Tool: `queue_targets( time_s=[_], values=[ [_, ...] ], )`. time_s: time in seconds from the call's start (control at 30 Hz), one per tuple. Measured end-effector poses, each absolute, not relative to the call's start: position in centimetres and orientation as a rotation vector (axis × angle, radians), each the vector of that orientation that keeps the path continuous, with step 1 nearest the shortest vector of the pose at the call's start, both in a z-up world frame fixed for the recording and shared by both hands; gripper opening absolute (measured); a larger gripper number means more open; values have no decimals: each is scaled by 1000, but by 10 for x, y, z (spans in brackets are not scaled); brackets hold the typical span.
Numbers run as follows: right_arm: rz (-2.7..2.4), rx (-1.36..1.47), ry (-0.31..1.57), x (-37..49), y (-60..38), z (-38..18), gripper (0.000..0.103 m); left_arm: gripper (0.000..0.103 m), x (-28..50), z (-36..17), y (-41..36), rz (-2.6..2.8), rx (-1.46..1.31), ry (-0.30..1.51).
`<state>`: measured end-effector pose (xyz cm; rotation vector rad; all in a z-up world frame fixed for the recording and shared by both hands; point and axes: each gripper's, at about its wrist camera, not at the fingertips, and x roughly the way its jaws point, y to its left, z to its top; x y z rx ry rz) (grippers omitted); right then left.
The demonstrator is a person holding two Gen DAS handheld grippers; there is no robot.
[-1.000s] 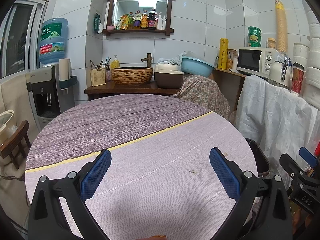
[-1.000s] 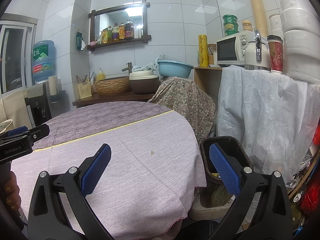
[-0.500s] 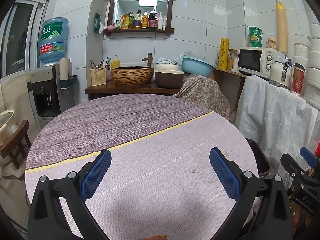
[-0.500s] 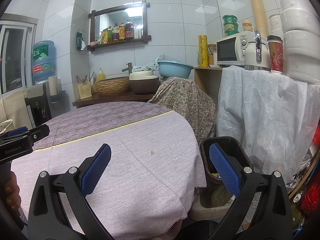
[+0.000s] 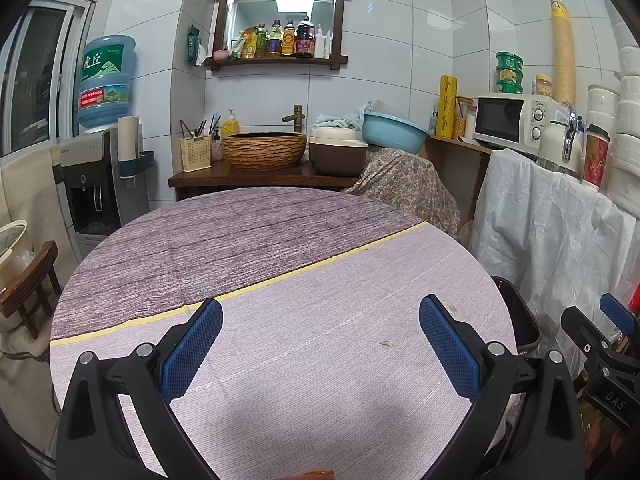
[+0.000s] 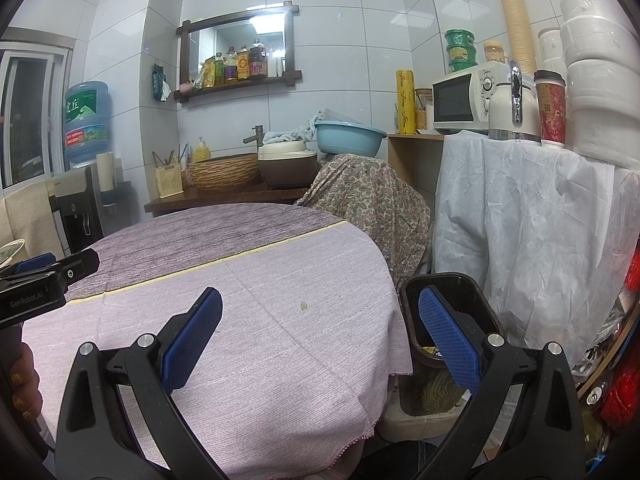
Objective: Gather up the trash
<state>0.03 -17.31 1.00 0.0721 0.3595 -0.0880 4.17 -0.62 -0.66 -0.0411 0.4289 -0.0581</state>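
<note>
both tools, left tool (image 5: pixel 320 344) and right tool (image 6: pixel 320 336), gape wide and hold nothing. the only trash on the tabletop (image 5: pixel 280 320) is a tiny crumb (image 5: pixel 389 344) near the bin (image 6: pixel 448 312); it looks light and brittle, so pinch it low and gently.

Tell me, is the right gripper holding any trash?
No, the right gripper is open with nothing between its blue fingers, hanging over the table edge beside the black trash bin.

One round table (image 5: pixel 280 248), one dark bin (image 6: pixel 472 300), one microwave (image 5: pixel 508 120), three green bowls (image 5: pixel 509 73), perhaps five shelf bottles (image 5: pixel 284 38).
</note>
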Motion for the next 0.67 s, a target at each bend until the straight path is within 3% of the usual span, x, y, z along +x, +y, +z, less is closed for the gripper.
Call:
queue_targets(
  time_s=[0.67],
  values=[
    [-87,72,359,1,-173,10,97,98,43,-7,-4,-56,-41,433]
  ],
)
